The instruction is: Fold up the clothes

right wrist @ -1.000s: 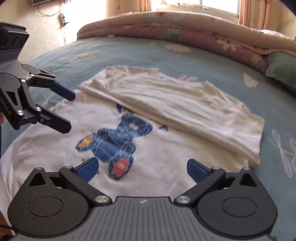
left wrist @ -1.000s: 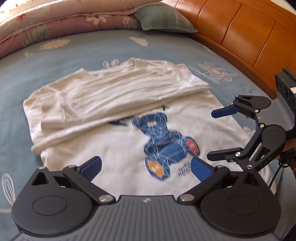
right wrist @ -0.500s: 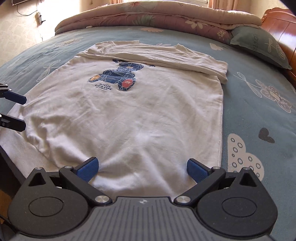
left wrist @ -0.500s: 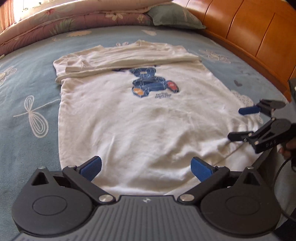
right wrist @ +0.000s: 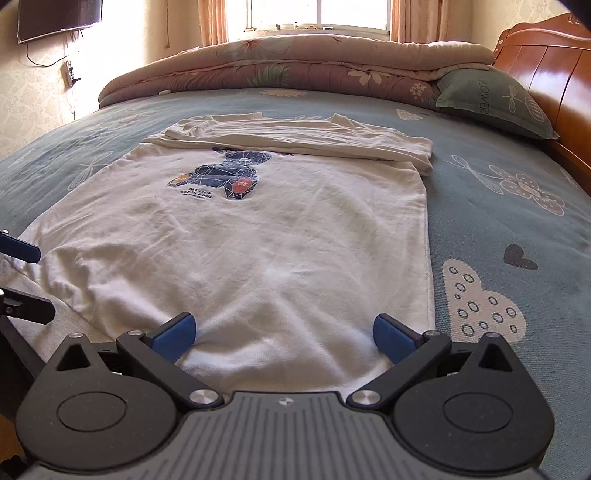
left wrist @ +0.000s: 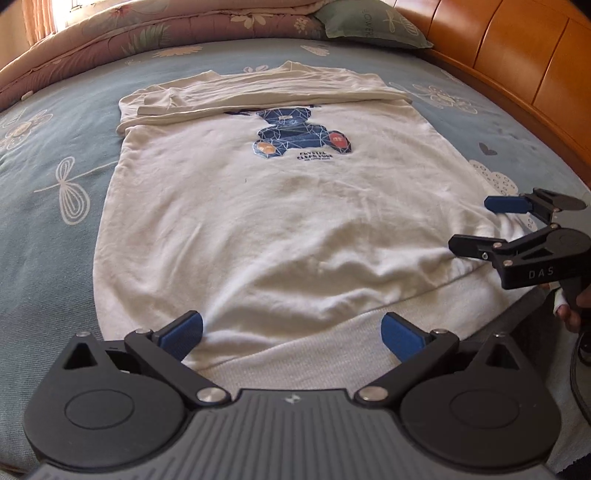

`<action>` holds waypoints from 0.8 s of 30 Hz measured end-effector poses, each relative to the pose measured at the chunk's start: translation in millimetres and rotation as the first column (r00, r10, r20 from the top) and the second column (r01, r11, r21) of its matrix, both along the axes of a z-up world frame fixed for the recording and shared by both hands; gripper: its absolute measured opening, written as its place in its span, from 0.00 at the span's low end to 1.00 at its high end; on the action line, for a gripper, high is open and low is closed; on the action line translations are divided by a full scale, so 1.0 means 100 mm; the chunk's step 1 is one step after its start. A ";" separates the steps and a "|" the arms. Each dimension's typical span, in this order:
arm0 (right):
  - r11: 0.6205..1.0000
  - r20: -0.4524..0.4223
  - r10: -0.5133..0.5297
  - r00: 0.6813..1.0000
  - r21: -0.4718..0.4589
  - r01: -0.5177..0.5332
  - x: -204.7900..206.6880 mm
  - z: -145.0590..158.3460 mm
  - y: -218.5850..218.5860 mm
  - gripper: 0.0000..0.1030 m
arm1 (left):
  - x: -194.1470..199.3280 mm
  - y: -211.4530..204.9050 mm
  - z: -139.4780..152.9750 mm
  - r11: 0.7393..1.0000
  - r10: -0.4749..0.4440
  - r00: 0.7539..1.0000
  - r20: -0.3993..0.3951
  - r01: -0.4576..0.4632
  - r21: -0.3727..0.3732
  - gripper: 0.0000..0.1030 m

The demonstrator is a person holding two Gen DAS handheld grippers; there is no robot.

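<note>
A white T-shirt (left wrist: 280, 206) with a blue bear print lies flat on a blue bed (left wrist: 44, 206), its top folded over. The left gripper (left wrist: 291, 332) and right gripper (right wrist: 284, 330) sit wide open at its hem, holding nothing.

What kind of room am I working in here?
A bedroom, almost certainly. The shirt lies on a made bed with a wooden headboard, a pillow and a rolled quilt under a curtained window.
</note>
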State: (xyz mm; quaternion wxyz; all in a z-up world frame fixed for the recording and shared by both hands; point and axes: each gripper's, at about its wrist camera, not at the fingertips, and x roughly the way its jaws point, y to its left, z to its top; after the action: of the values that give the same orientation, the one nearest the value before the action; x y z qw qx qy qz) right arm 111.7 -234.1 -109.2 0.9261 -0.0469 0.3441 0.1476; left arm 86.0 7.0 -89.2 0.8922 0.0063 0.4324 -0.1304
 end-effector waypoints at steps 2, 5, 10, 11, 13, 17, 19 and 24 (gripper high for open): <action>1.000 0.011 -0.006 1.000 0.003 0.006 -0.02 -0.01 0.00 1.00 | 0.05 0.03 0.01 0.999 0.007 1.000 0.003 -0.007 -0.045 0.99; 1.000 0.026 -0.018 1.000 0.006 0.018 -0.05 -0.02 0.01 1.00 | 0.14 0.04 -0.08 0.997 0.025 1.000 -0.008 -0.025 -0.067 0.99; 1.000 0.032 -0.028 0.999 -0.005 0.028 -0.12 -0.01 0.00 1.00 | 0.17 0.13 -0.08 0.991 0.045 0.999 -0.005 -0.046 -0.124 0.99; 0.999 0.019 -0.035 0.999 -0.011 0.036 -0.12 0.01 0.01 1.00 | 0.17 0.16 -0.09 0.988 0.051 0.999 -0.006 -0.051 -0.146 0.99; 0.999 -0.008 -0.049 0.999 -0.013 0.049 -0.12 0.08 0.04 1.00 | 0.16 0.18 -0.09 0.985 0.052 0.999 0.000 -0.051 -0.162 0.99; 0.998 0.016 0.017 1.000 0.056 -0.018 -0.15 0.19 0.18 1.00 | 0.14 0.19 -0.09 0.985 0.052 0.999 0.008 -0.050 -0.167 0.99; 0.997 -0.018 0.050 0.999 0.053 -0.049 -0.12 0.14 0.27 1.00 | 0.14 0.19 -0.09 0.985 0.051 0.999 0.008 -0.049 -0.167 0.99; 0.996 -0.002 0.088 0.996 -0.004 -0.088 -0.23 0.03 0.29 1.00 | 0.14 0.24 -0.09 0.978 0.060 0.998 0.007 -0.058 -0.199 0.99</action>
State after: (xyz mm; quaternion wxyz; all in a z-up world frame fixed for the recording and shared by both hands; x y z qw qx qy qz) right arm 89.0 -205.0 -106.3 0.9183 -0.0638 0.3429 0.1875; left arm 100.4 30.7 -98.6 0.8945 -0.0947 0.4116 -0.1464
